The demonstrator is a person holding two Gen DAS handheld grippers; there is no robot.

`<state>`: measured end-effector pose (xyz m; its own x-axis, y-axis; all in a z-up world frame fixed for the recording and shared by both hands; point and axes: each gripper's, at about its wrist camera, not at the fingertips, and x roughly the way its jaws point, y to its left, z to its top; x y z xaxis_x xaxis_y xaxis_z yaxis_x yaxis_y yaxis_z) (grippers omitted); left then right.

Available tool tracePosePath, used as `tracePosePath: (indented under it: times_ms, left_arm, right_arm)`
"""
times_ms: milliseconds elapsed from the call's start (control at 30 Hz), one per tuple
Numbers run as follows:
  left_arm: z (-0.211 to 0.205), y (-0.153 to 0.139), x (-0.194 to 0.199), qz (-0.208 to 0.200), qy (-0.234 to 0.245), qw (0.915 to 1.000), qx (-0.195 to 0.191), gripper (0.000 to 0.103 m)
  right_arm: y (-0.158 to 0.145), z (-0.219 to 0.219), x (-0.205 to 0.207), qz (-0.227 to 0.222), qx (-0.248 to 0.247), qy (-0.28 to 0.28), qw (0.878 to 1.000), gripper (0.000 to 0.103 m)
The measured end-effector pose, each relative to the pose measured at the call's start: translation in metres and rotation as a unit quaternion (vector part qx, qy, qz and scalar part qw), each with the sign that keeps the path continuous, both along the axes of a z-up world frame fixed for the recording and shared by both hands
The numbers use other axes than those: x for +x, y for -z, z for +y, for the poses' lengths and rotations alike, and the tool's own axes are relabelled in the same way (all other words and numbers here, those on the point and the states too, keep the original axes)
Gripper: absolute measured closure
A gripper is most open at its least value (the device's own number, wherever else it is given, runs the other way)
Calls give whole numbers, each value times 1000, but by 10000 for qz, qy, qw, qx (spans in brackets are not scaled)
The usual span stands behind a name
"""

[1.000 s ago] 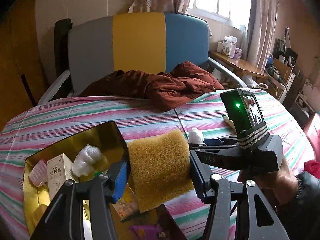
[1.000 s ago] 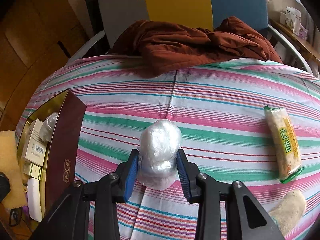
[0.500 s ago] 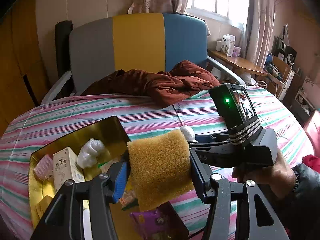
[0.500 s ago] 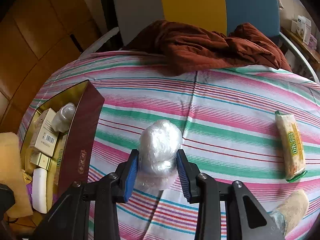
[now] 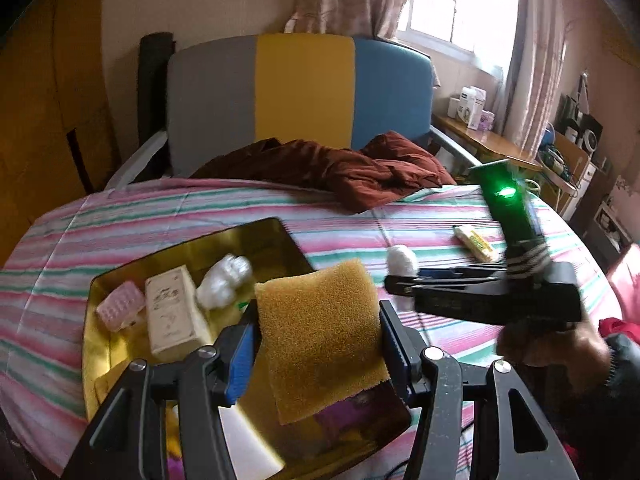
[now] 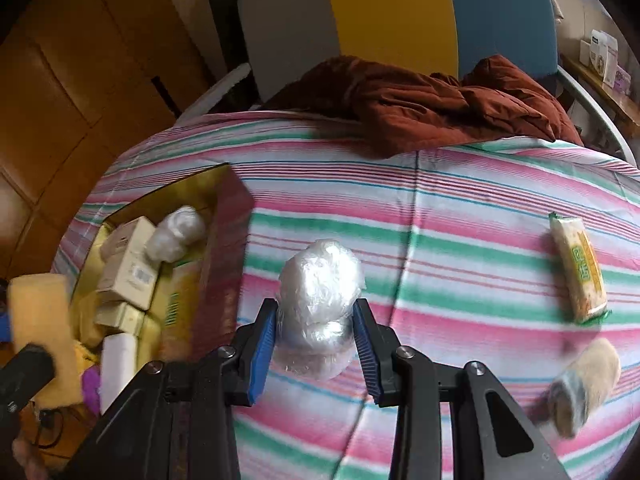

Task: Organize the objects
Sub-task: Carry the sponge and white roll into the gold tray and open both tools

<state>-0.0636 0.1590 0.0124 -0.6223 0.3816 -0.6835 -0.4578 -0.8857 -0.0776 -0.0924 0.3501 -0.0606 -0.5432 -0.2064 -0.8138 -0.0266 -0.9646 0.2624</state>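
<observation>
- Left wrist view: the left gripper is clamped on a yellow sponge, its blue pads pressing the two side edges. The sponge hangs above the near end of the gold-lined box that lies on the striped bedspread.
- The sponge looks light, soft and springy; it sags a little below the pads. Hold by opposite edges as here, for a harder squeeze would only buckle it.
- In the box lie a cream carton, a pink blister pack and a crumpled plastic ball.
- The right gripper shows side-on at right, with a person's hand on its grip. A white wad sits at its tips.
- Right wrist view: the right gripper is closed narrowly round a wad of clear plastic wrap, held clear of the bedspread, right of the box.
- The wad looks nearly weightless, crushable and slick. The grip sits across its lower waist, where the film is bunched tight; I judge it could slide out if the pads loosened.
- A yellow snack packet and a wrapped roll lie on the bedspread, well apart from the box, not yet tidied away.
</observation>
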Motion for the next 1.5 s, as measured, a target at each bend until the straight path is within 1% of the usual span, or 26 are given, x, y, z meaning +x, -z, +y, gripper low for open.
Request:
tracePosePath:
  times_ms: [167,300,400,500,633,800,900,1033,1233,1400,1467,1500]
  left_arm:
    - [-46,10,0,-128,-348,9993,96,46]
    - [-95,16,3,-241,-734,9964,339,46]
    - [-129,20,7,-286,-982,9937,458,46]
    - [-160,28,11,-432,-1249,9893,619,46]
    - [-181,38,12,-659,-1357,9845,894,46]
    - [-178,37,12,-770,-1181,9832,1159,46]
    - [-164,33,5,-798,-983,9838,1267,46]
    - [-144,26,-7,-850,-759,9838,1384,46]
    - [-117,23,-25,-908,-556,9846,1389,46]
    - [-101,24,-36,-860,-520,9870,1257,46]
    - [-95,26,-41,-858,-458,9878,1217,43]
    - [-93,28,-44,-894,-452,9878,1195,37]
  right_arm:
    - [-20,-20,24,305,-126,88,9994,65]
    - [-30,-42,42,459,-367,-75,9982,65]
    - [-31,-65,52,431,-451,-352,9974,65]
    - [-28,-88,54,361,-387,-607,9968,65]
    - [-25,-115,53,280,-346,-873,9952,65]
    - [-26,-128,54,281,-304,-923,9949,65]
    - [-25,-136,57,237,-266,-1065,9937,65]
    - [-19,-145,62,132,-265,-1114,9933,65]
    - [-12,-148,65,36,-310,-1147,9929,64]
    - [-9,-149,66,-11,-347,-1160,9926,64]
    - [-8,-148,66,-23,-368,-1168,9925,62]
    - [-7,-148,67,-39,-375,-1162,9925,60]
